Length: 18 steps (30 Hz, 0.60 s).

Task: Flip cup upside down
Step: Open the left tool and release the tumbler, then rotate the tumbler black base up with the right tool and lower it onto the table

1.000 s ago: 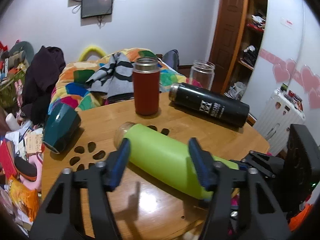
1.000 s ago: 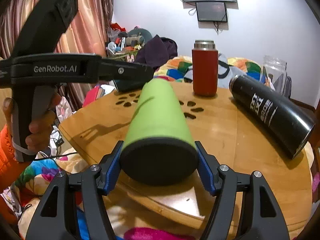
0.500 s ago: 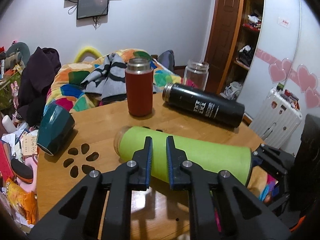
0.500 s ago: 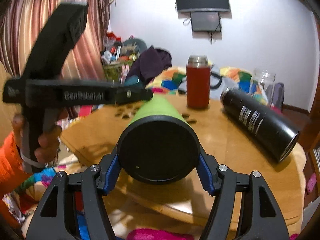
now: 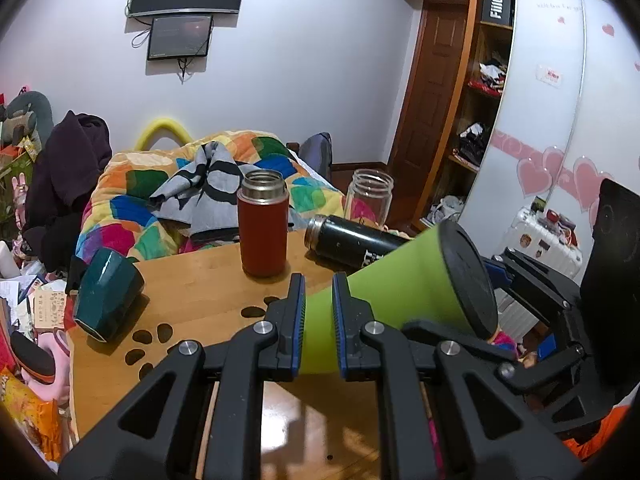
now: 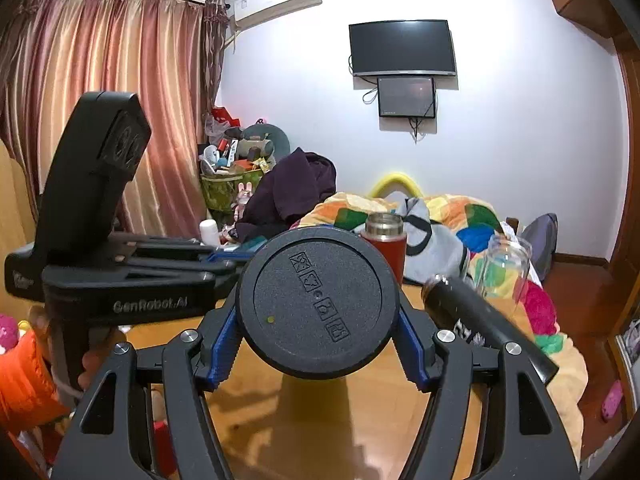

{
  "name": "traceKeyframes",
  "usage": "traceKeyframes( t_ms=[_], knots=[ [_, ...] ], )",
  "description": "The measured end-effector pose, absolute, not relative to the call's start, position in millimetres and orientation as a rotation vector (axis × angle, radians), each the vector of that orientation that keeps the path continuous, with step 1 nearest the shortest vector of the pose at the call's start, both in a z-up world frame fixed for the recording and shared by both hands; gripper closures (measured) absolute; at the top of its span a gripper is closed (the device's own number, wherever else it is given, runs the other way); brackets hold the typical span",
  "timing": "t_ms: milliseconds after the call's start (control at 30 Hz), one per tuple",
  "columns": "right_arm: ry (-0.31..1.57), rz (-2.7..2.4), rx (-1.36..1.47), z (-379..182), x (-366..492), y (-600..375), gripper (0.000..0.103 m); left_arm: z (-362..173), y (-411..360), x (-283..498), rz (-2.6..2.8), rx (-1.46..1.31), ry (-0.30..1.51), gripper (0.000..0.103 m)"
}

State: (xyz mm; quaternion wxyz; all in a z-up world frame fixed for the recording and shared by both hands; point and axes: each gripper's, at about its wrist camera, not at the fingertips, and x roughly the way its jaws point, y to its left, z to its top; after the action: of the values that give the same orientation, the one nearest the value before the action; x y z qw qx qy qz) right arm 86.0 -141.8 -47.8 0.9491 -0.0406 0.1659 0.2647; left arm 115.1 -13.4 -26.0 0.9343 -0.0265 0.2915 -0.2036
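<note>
Grip on the green cup (image 5: 384, 292) is at its black base end: right gripper (image 6: 318, 344) clamps there so it can swing mouth-down over the table (image 5: 192, 288). Left gripper (image 5: 318, 322) fingers sit narrow, probably empty, hard to tell.

A lived-in home bedroom

A bed (image 5: 200, 184) heaped with a patchwork quilt (image 6: 460, 216) is seen, with a wall-mounted television (image 6: 402, 48), pink curtains (image 6: 100, 112), a heart-decorated wardrobe (image 5: 552, 120) and a wooden bench (image 5: 192, 292).

matt green cup (image 5: 384, 292), glossy wood table (image 5: 192, 292), clear glass jar (image 5: 367, 197).
</note>
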Motion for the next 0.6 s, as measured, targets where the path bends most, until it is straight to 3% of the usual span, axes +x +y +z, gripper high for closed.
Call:
traceKeyframes(
  t_ms=[600],
  knots=[
    [0.362,0.536,-0.087,-30.5,137.4,-108.7,0.040,-38.3,26.3,149.3,-0.361,-0.173,0.620,0.092]
  ],
)
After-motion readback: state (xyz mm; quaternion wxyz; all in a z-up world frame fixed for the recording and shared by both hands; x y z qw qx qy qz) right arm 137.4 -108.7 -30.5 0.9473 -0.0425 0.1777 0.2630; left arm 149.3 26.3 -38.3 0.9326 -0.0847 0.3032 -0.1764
